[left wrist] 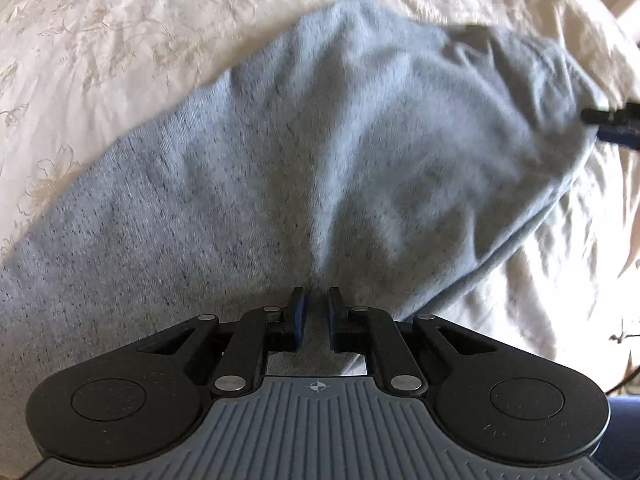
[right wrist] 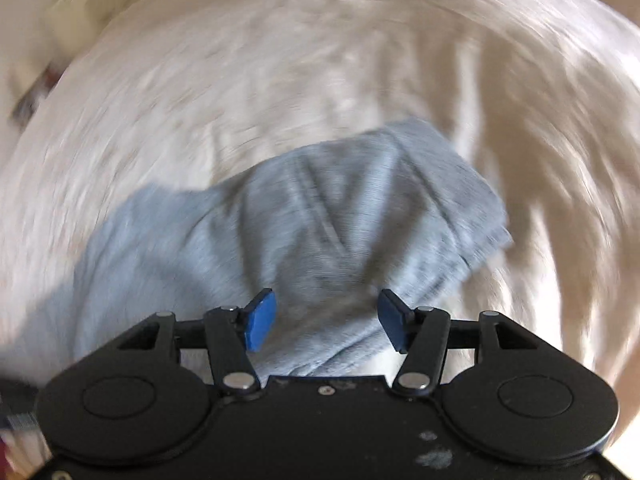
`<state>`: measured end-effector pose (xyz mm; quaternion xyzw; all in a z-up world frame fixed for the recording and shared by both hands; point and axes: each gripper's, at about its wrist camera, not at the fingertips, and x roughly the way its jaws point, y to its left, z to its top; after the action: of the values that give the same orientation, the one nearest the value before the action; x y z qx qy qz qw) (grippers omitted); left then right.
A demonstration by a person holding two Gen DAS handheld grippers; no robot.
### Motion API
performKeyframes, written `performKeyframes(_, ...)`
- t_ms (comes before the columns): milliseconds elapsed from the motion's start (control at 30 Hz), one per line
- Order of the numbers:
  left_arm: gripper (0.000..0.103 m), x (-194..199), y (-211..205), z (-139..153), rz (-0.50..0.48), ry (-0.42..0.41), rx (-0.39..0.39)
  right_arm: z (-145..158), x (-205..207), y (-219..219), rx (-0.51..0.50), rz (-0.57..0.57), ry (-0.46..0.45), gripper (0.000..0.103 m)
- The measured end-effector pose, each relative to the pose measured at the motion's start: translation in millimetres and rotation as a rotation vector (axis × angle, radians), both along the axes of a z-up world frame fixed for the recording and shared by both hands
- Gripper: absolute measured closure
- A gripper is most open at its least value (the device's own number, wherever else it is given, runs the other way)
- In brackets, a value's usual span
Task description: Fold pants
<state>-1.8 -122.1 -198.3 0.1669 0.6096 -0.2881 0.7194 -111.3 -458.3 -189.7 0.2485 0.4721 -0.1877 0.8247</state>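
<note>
Grey knit pants (left wrist: pixel 280 152) lie bunched on a white bed cover (left wrist: pixel 120 40). My left gripper (left wrist: pixel 318 296) is shut on a pinch of the pants, and creases in the cloth fan out from its dark pads. The other gripper's black and blue tip (left wrist: pixel 612 120) shows at the right edge, beside the far end of the pants. In the blurred right wrist view, the right gripper (right wrist: pixel 326 304) is open with its blue pads (right wrist: pixel 262 318) spread wide. The folded end of the pants (right wrist: pixel 340 208) lies below it, and the pads do not press on the cloth.
The white bed cover (right wrist: pixel 280 60) is wrinkled, with embroidered flowers at the left in the left wrist view. A small dark blurred object (right wrist: pixel 28 100) lies at the far left of the right wrist view. The bed's edge shows at the far right (left wrist: pixel 624 360).
</note>
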Motion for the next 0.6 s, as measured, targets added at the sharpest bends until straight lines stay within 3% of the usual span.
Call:
performKeyframes(267,0.092,-9.3,8.4,1.9,-0.022,-0.007,0.006,-22.0,-4.5,-17.6,0.078,-0.183,0.027,0.052)
performKeyframes(333,0.092,-9.4,10.0,3.9,-0.017,-0.006,0.000,-21.7,-1.2,-19.0,0.094,-0.179,0.026,0.061)
performKeyframes(400,0.092,-10.0,11.0,8.0,-0.018,-0.010,-0.008,-16.3,3.9,-18.1,0.095,-0.156,0.028,0.088)
performKeyframes(433,0.092,-8.6,13.6,11.2,-0.022,-0.012,-0.015,-14.5,6.6,-16.5,0.099,-0.140,0.024,0.095)
performKeyframes(600,0.092,-8.7,4.0,29.7,-0.049,-0.025,-0.094,3.0,10.4,-23.2,-0.008,-0.076,0.047,0.098)
